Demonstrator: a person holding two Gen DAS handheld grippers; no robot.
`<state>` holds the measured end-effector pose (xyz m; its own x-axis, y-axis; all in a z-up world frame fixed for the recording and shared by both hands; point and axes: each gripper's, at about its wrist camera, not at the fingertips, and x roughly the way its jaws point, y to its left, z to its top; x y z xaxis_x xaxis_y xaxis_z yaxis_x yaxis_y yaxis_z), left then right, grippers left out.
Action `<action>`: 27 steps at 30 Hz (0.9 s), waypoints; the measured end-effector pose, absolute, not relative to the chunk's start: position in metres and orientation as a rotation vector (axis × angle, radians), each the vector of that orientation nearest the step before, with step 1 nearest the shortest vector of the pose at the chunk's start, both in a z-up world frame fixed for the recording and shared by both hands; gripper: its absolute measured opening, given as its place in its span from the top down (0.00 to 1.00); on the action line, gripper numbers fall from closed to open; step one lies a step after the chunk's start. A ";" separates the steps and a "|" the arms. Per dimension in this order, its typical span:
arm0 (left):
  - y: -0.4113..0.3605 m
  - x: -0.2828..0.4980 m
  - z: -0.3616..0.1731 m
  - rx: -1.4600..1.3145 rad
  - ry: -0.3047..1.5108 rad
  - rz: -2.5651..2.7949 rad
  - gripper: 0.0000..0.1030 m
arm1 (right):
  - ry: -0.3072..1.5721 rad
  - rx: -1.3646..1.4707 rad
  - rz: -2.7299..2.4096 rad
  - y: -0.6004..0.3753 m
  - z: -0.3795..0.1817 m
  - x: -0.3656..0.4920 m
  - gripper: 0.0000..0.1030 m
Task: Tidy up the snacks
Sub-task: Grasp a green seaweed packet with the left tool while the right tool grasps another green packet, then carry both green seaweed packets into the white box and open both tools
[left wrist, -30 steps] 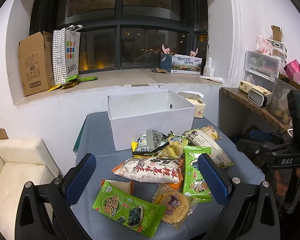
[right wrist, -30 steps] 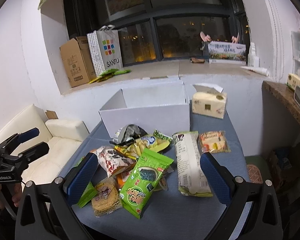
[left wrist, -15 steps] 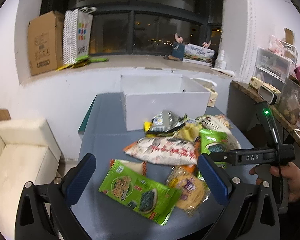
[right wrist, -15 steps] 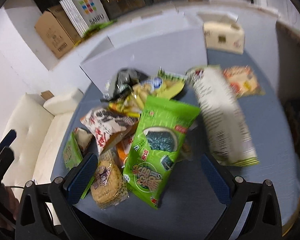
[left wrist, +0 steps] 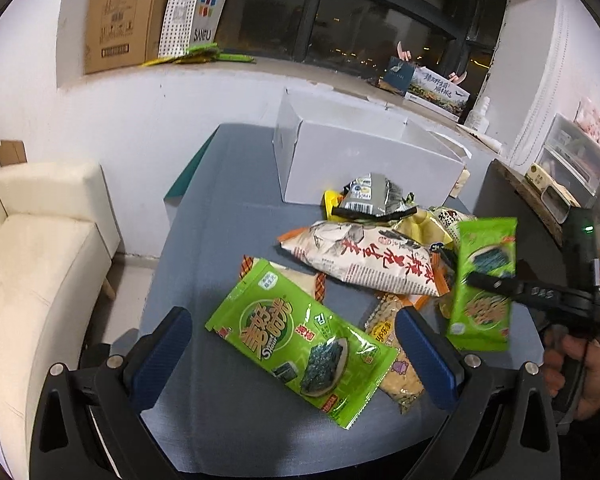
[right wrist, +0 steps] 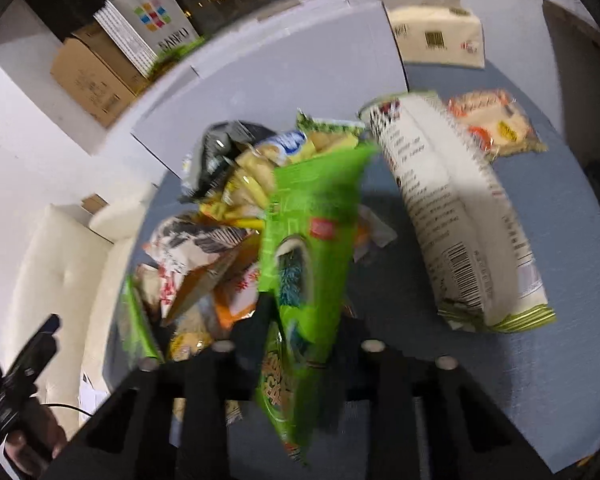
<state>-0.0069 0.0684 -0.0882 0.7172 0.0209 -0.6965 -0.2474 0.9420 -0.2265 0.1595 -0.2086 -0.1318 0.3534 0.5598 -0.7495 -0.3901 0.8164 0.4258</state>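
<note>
Green foil catches the eye first in the left wrist view: one green seaweed packet (left wrist: 304,338) lies flat on the blue-grey table (left wrist: 220,216), between the spread blue pads of the left gripper (left wrist: 294,354), whose jaws stand wide apart and touch nothing. Just beyond it, a white snack bag with red characters (left wrist: 364,258) rests on the heap, with a grey-and-black foil packet (left wrist: 370,200) behind it, near the front wall of the open white box (left wrist: 364,168). A round cracker pack (left wrist: 396,354) lies partly under the near packet's right edge. To the right, a second green seaweed packet (left wrist: 484,284) is up off the table, upright, pinched across its middle by the black fingers of the right gripper (left wrist: 496,284); the hand (left wrist: 580,368) holding that tool shows at the edge. On the window sill stand a cardboard carton (left wrist: 120,16) and a paper shopping bag (left wrist: 200,4). The right wrist view is blurred: the right gripper (right wrist: 300,328) has its jaws closed on the second green seaweed packet (right wrist: 304,256), which juts forward above the pile. A long white bag (right wrist: 456,212) lies on the table to the right, an orange-and-cream packet (right wrist: 496,120) beyond it, and a tissue pack (right wrist: 436,36) stands beside the white box (right wrist: 280,64). The left gripper (right wrist: 24,364) appears small at the lower left.
</note>
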 end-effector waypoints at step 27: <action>0.047 0.073 -0.160 -0.614 1.058 0.437 0.20 | 0.768 0.198 0.669 -0.260 -0.077 0.121 0.87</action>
<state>0.0726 0.0467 -0.1597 0.4318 0.0425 -0.9010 -0.6056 0.7540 -0.2546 0.1208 -0.2604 -0.0765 0.5265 0.6245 -0.5769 -0.4855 0.7779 0.3989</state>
